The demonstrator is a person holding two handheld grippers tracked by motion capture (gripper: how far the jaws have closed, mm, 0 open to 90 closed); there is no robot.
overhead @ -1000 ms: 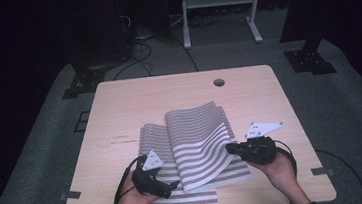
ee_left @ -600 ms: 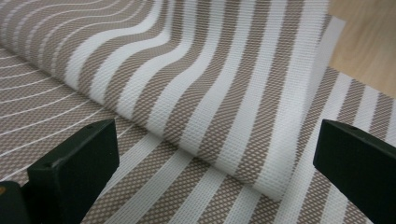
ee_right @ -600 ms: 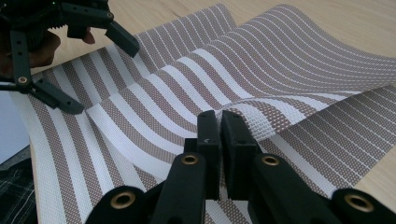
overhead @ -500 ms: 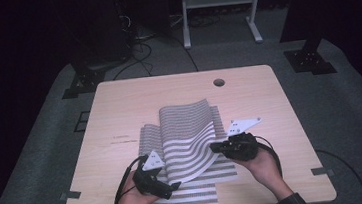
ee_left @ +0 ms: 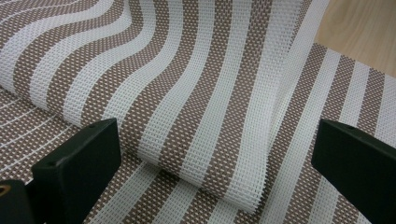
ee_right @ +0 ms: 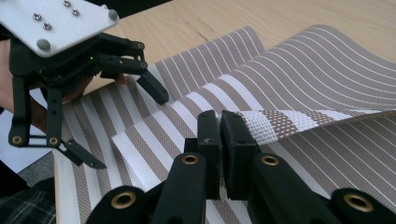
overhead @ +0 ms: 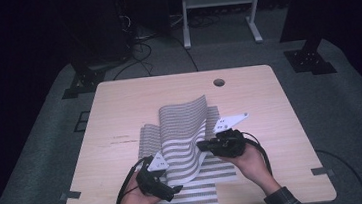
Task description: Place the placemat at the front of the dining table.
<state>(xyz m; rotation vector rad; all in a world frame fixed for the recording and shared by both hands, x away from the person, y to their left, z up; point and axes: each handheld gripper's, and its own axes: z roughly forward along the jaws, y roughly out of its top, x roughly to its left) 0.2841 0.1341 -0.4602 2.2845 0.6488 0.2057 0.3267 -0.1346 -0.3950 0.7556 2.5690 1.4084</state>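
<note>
A woven mat (overhead: 182, 132) with brown and white stripes lies on the wooden table (overhead: 134, 101), its right part lifted and curled over toward the left. My right gripper (overhead: 201, 144) is shut on the mat's edge; the right gripper view shows its jaws (ee_right: 220, 122) pinching a white-and-brown corner of the mat (ee_right: 317, 70). My left gripper (overhead: 173, 192) rests at the mat's front left, open. In the left gripper view its jaws (ee_left: 219, 154) stand wide apart on either side of the mat's curling fold (ee_left: 201, 84), not pressing it. The right gripper view also shows the left gripper (ee_right: 130, 130) open.
A round hole (overhead: 219, 83) sits near the table's far edge. Behind the table are a white metal stand (overhead: 217, 8), black stand feet (overhead: 84, 81) and cables on grey carpet. The table's front edge lies just below both hands.
My right gripper has moved left across the table with the mat's edge, and the lifted part has curled further over. The left gripper has stayed put.
</note>
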